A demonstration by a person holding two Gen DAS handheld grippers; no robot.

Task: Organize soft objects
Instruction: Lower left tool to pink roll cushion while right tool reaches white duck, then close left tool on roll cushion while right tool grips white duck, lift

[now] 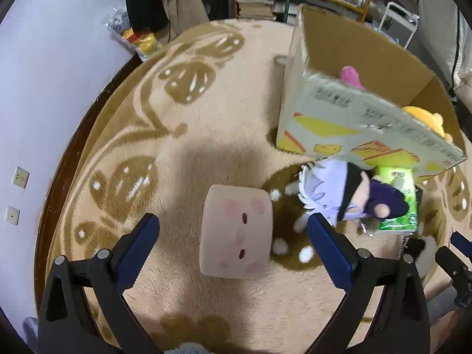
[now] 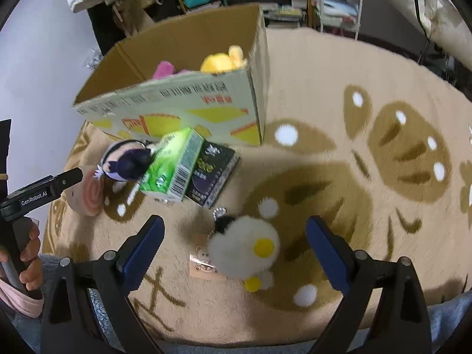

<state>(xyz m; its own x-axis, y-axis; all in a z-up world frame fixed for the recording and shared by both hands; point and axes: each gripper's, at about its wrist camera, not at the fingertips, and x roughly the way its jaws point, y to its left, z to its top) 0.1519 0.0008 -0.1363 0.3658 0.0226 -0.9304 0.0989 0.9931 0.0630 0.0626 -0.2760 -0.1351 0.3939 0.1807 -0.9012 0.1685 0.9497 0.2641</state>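
A pink square plush cushion (image 1: 235,231) lies on the rug between the open fingers of my left gripper (image 1: 233,230); the right wrist view shows its side (image 2: 88,194). A white fluffy plush with a yellow beak (image 2: 246,249) lies between the open fingers of my right gripper (image 2: 234,233). A white-haired doll in dark clothes (image 1: 348,191) lies by the cardboard box (image 1: 368,59), which holds a pink plush (image 1: 349,75) and a yellow plush (image 1: 424,118). The doll (image 2: 126,160) and box (image 2: 188,59) also show in the right wrist view.
A green tissue pack (image 2: 171,168) leans on a black book (image 2: 212,174) in front of the box. A small tag card (image 2: 203,264) lies by the white plush. The beige patterned rug (image 1: 236,103) meets a white wall at left. Shelves stand behind.
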